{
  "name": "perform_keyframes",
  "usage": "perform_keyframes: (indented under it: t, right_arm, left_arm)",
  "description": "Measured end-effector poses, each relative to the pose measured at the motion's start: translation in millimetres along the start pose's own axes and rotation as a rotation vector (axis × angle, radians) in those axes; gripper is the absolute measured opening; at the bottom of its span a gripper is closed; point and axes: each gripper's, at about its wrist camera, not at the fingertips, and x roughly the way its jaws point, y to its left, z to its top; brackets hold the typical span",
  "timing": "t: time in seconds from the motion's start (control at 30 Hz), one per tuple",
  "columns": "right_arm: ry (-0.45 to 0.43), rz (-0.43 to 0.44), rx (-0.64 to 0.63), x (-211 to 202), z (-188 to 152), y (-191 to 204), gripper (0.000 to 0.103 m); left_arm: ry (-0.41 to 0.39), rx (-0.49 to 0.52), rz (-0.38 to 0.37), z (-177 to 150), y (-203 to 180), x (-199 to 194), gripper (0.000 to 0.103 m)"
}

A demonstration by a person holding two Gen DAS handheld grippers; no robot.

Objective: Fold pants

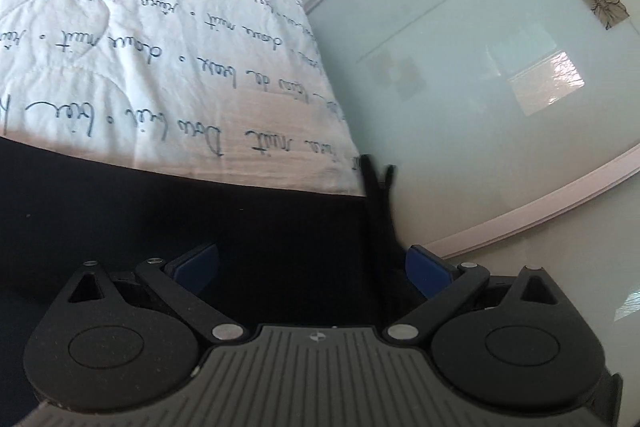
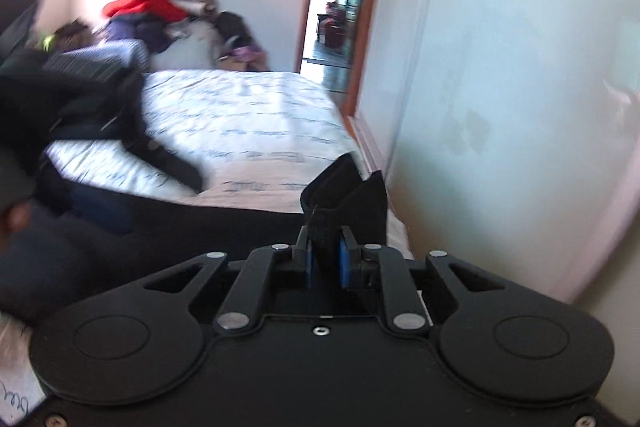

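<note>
right tongs (image 2: 325, 259): clamped tight on a bunched edge of the black pants (image 2: 344, 195) | left tongs (image 1: 312, 267): spread wide, gripping nothing | pants sprawl over near end of the bed (image 1: 140, 39), far clothes pile (image 2: 160, 11)

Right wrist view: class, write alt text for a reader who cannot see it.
The right gripper is clamped shut on a bunched edge of the black pants, above a bed with a white script-printed quilt. Piled clothes sit at the bed's far end, beside an open doorway; the picture is motion-blurred.
</note>
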Motion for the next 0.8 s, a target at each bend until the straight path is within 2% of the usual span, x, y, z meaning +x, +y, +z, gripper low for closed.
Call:
perform_keyframes:
  t: [0.07, 0.13, 0.2, 0.27, 0.3, 0.33, 0.37, 0.43, 0.53, 0.63, 0.7, 0.8]
  right_arm:
    - [-0.002, 0.034, -0.036, 0.8, 0.3, 12.5, 0.014]
    - [-0.01, 0.051, -0.063, -0.2, 1.5, 21.4, 0.014]
    - [-0.027, 0.064, -0.088, -3.8, 1.8, 25.5, 0.014]
    - [-0.043, 0.066, -0.133, -8.3, 0.7, 30.9, 0.014]
    - [-0.043, 0.065, -0.151, -9.7, -0.1, 32.6, 0.014]
    - [-0.038, 0.067, -0.167, -10.5, -0.8, 33.4, 0.014]
    - [-0.032, 0.074, -0.181, -11.0, -1.2, 34.1, 0.014]
    - [-0.033, 0.095, -0.202, -13.0, -3.1, 35.4, 0.014]
    - [-0.04, 0.11, -0.237, -15.1, -5.0, 41.5, 0.014]
    - [-0.033, 0.115, -0.25, -12.7, -6.6, 45.1, 0.014]
    - [-0.028, 0.116, -0.26, -14.0, -7.0, 41.2, 0.014]
    - [-0.032, 0.107, -0.276, -10.3, -3.7, 39.6, 0.014]
  left_arm:
    - [0.017, 0.004, -0.026, 2.4, -7.0, 8.7, 0.101]
    - [0.049, -0.014, -0.007, 3.6, -8.3, 22.6, 0.101]
    - [0.063, -0.064, 0.007, 4.8, -2.4, 36.5, 0.099]
    - [0.065, -0.13, -0.015, 5.5, 5.8, 41.5, 0.098]
    - [0.054, -0.153, -0.033, 5.8, 8.6, 40.4, 0.093]
    - [0.044, -0.16, -0.05, 6.2, 9.7, 38.9, 0.083]
    - [0.047, -0.156, -0.063, 7.0, 9.5, 38.1, 0.076]
    - [0.058, -0.153, -0.061, 7.1, 9.6, 37.6, 0.049]
    - [0.035, -0.144, -0.043, 4.7, 12.7, 33.9, 0.025]
    - [-0.001, -0.124, -0.025, 2.3, 18.0, 27.7, 0.01]
    - [-0.017, -0.089, -0.006, 2.5, 16.3, 24.1, 0.005]
    - [-0.035, -0.049, 0.002, 4.1, 8.3, 20.8, 0.003]
